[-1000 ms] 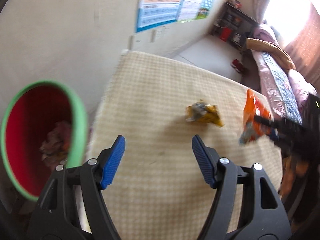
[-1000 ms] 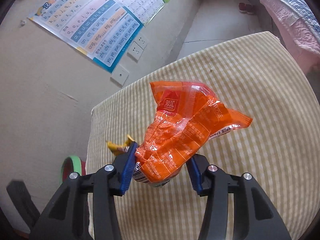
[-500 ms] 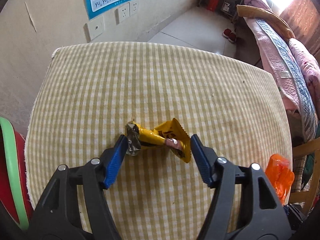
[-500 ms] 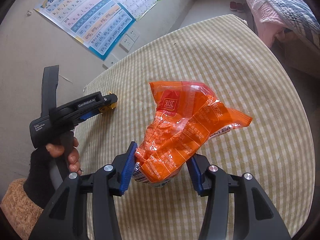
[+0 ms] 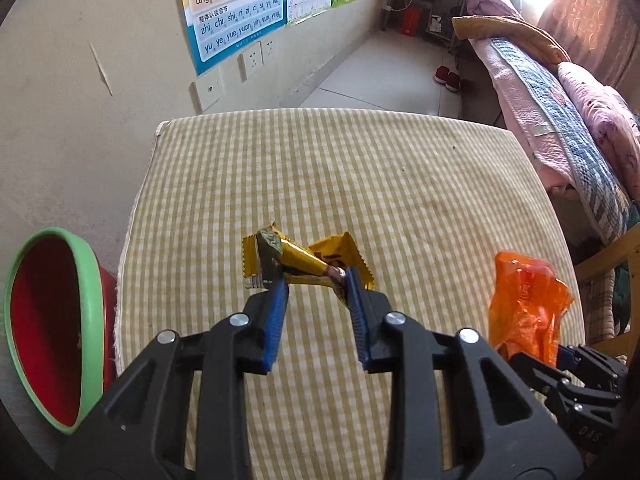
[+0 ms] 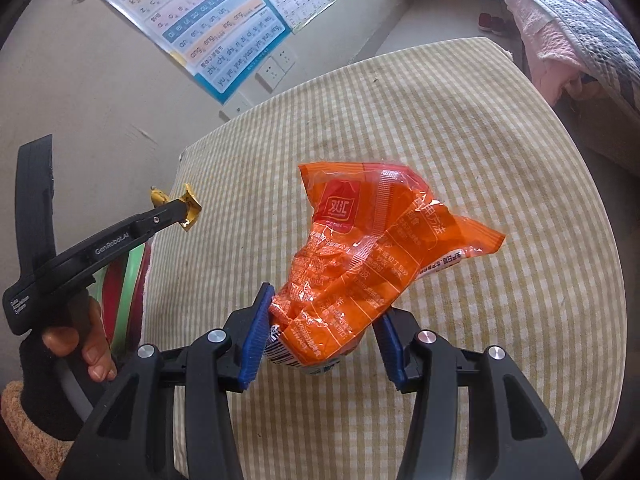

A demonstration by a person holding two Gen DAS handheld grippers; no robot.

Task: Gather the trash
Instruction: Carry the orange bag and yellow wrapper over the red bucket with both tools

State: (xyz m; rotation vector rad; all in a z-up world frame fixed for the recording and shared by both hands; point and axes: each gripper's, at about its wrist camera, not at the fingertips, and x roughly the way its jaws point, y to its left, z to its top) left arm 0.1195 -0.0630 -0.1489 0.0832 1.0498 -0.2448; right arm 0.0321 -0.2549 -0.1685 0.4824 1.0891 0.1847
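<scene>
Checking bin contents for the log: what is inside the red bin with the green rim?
The red bin with the green rim shows bare red inner wall with a few small specks; its bottom is cut off by the frame edge, so contents cannot be confirmed.

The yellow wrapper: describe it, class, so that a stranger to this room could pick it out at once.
Find the checked tablecloth by the wall. Above its left side, near the red bin, the left gripper is closing on the yellow wrapper. It is small, twisted and yellow; the only other trash is a big orange bag in the right gripper.
</scene>
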